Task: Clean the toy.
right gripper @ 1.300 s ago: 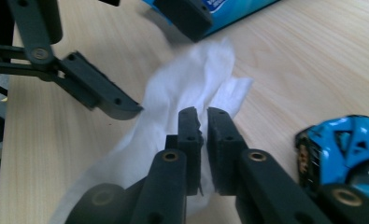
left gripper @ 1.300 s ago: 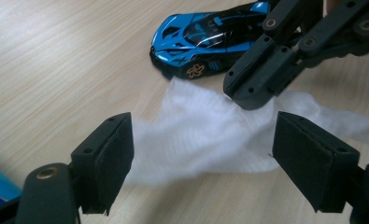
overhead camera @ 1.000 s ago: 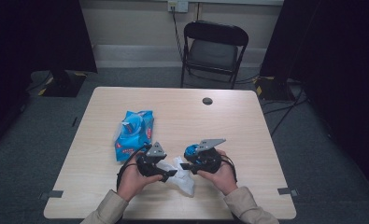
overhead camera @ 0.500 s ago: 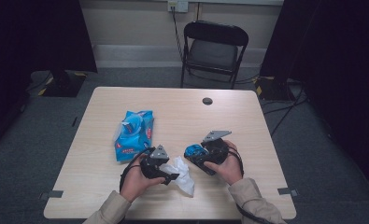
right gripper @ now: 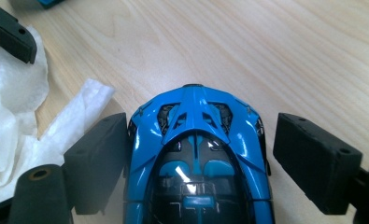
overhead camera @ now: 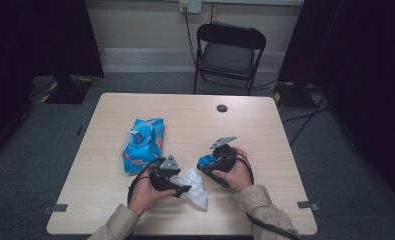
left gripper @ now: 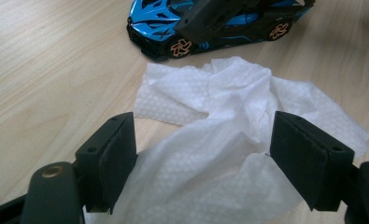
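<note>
A blue toy sports car (right gripper: 196,154) rests on the wooden table (overhead camera: 265,135), nose pointing away from my right gripper (right gripper: 203,158). That gripper's jaws have just been opening; the car still lies between them, with a gap at the right pad. In the high view the car (overhead camera: 206,161) sits at the right gripper's (overhead camera: 205,164) tip. A crumpled white wipe (left gripper: 219,116) bunches between the pads of my left gripper (left gripper: 203,158), touching both, and trails onto the table toward the car (left gripper: 210,23). From above, the wipe (overhead camera: 197,187) hangs off the left gripper (overhead camera: 187,189).
A blue pack of wipes (overhead camera: 144,142) lies left of centre, just beyond the left hand. A small dark cable hole (overhead camera: 222,108) marks the far middle of the table. A black folding chair (overhead camera: 228,50) stands behind the table.
The right hand has drawn the car to the right, away from the left gripper and the wipe, and down to the table. The left hand has kept still.
</note>
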